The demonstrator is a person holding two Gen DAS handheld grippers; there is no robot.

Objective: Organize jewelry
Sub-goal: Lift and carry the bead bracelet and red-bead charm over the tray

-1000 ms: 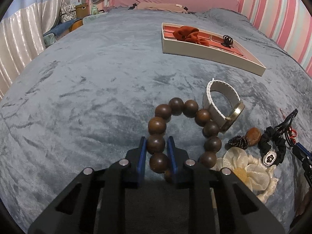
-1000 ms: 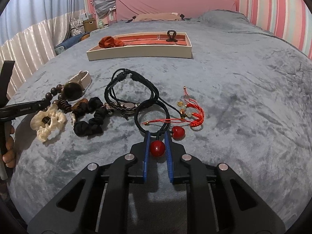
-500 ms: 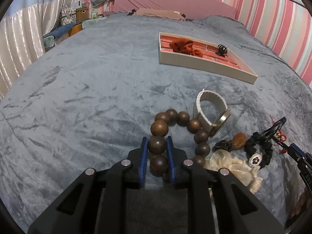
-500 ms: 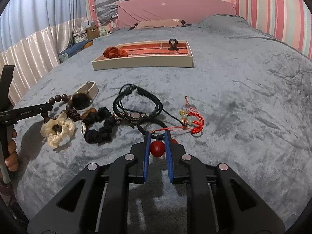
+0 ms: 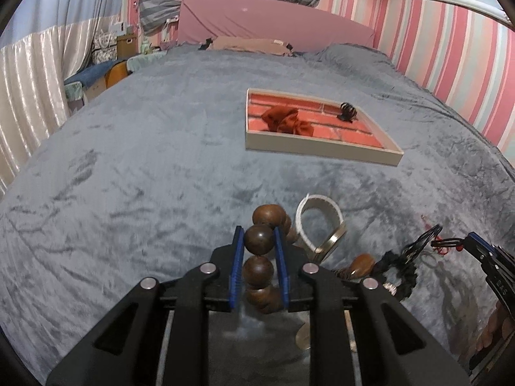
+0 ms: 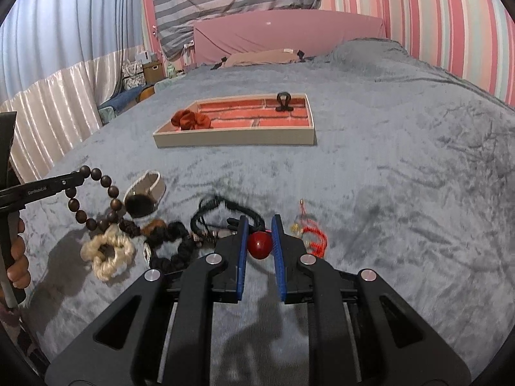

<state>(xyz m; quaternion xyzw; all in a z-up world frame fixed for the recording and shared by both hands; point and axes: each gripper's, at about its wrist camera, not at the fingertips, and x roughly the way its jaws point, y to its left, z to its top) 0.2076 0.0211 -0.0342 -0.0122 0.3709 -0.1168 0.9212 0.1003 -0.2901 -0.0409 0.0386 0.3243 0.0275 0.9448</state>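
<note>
My left gripper (image 5: 259, 236) is shut on a brown wooden bead bracelet (image 5: 258, 270), which hangs from its pads above the grey blanket. The right wrist view shows the same bracelet (image 6: 96, 199) dangling from the left gripper (image 6: 75, 180) at the far left. My right gripper (image 6: 259, 222) is shut on the red bead (image 6: 259, 245) of a black elastic band, held just above the blanket. Farther up the bed lies the cream tray (image 6: 235, 138) (image 5: 322, 149) with a brick-red lining. It holds a rust scrunchie (image 6: 190, 120) and a black claw clip (image 6: 283, 101).
On the blanket between the grippers lie a white-strap watch (image 6: 145, 196), a cream scrunchie (image 6: 107, 252), a black scrunchie (image 6: 170, 244), black cord bracelets (image 6: 222, 212) and a red cord charm (image 6: 313, 238). A hand (image 6: 17, 257) grips the left handle. Striped walls and curtains border the bed.
Both grippers have risen. The bead bracelet has come up off the blanket and now hangs from the left pads. The red bead and its band have lifted with the right gripper.
</note>
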